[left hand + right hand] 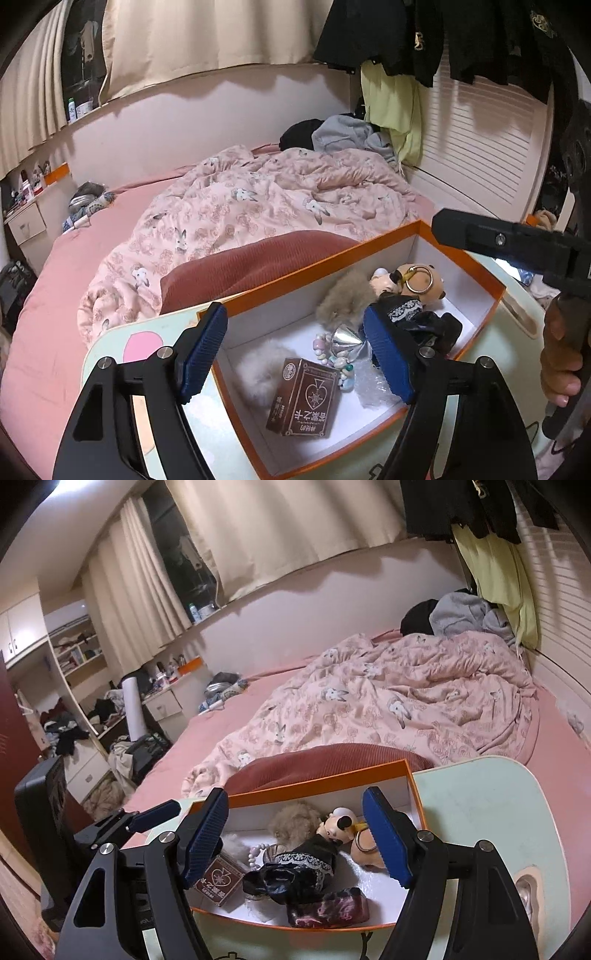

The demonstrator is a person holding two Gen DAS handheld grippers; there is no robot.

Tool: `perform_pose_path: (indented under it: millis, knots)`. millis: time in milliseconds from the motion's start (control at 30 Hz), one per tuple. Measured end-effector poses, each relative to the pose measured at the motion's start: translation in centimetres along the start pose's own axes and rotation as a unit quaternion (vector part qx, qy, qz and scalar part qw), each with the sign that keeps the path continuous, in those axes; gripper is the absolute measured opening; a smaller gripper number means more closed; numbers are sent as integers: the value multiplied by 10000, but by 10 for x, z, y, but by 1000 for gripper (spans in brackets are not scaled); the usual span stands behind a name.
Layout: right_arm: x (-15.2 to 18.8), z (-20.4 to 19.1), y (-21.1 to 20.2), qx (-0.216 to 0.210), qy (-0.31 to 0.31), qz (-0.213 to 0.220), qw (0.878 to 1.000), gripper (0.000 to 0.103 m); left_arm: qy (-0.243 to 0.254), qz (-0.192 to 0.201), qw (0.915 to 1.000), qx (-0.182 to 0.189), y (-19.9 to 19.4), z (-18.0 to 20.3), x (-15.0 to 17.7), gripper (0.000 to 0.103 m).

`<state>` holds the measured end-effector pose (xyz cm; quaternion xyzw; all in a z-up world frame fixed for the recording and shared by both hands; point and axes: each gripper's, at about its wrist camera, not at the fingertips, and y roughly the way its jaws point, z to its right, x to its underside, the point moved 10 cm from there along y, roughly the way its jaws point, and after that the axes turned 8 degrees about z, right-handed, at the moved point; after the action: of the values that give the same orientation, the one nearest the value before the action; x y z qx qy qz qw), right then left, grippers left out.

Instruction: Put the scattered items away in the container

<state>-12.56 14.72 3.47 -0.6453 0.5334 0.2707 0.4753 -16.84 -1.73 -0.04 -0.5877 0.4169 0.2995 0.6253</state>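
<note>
Orange box (pixel 373 236) on the pale worktop (pixel 491 812) holds doll (pixel 314 853), fur puff (pixel 343 299), card box (pixel 303 398). I should lift clear without snagging them. My left tool (pixel 295 354) and right tool (pixel 295 834) tilt downward over it, both wide open, empty.

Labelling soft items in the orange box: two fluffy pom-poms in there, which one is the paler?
The white pom-pom, beside the brown card box at the near end. The other, the tan pom-pom, is darker and lies further back against the doll.
</note>
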Motion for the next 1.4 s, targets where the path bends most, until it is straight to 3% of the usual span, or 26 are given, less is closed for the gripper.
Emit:
perform_pose_path:
  millis: [400, 467, 600, 733, 933, 1033, 1100, 1133, 1200, 1267, 1400]
  knots:
    - [8, -19, -49, 409, -736, 100, 9964, 79, -581, 224, 9980, 106, -60, 3, -6, 76]
    - [22, -17, -60, 632, -896, 42, 9940, 86, -754, 101, 9970, 106, -68, 5, 9, 78]
    - [63, -10, -72, 843, -1024, -203, 9910, 86, -1186, -196, 9927, 124, -78, 11, 57, 79]
    - [108, 3, -73, 1151, -1233, -688, 9833, 86, -1477, -559, 9874, -118, -74, 9, 104, 79]
    - [145, 27, -74, 1541, -1136, -1138, 9749, 86, -1253, -985, 9858, -531, -61, 8, 132, 79]
    - [159, 36, -72, 1732, -1163, -1375, 9683, 86, -1121, -1170, 9852, -562, -55, 13, 142, 79]
    - [164, 43, -70, 1877, -1163, -1490, 9639, 95, -972, -1233, 9855, -639, -53, 15, 145, 81]
    - [166, 46, -69, 1920, -1158, -1529, 9625, 102, -903, -1237, 9856, -713, -53, 14, 146, 83]
    - [167, 46, -70, 1918, -1152, -1537, 9624, 102, -896, -1225, 9858, -722, -53, 13, 147, 89]
    - [168, 47, -71, 1917, -1157, -1549, 9622, 103, -906, -1305, 9847, -721, -52, 12, 150, 103]
    - [166, 46, -70, 1915, -1165, -1558, 9620, 103, -863, -1163, 9871, -677, -50, 14, 151, 103]
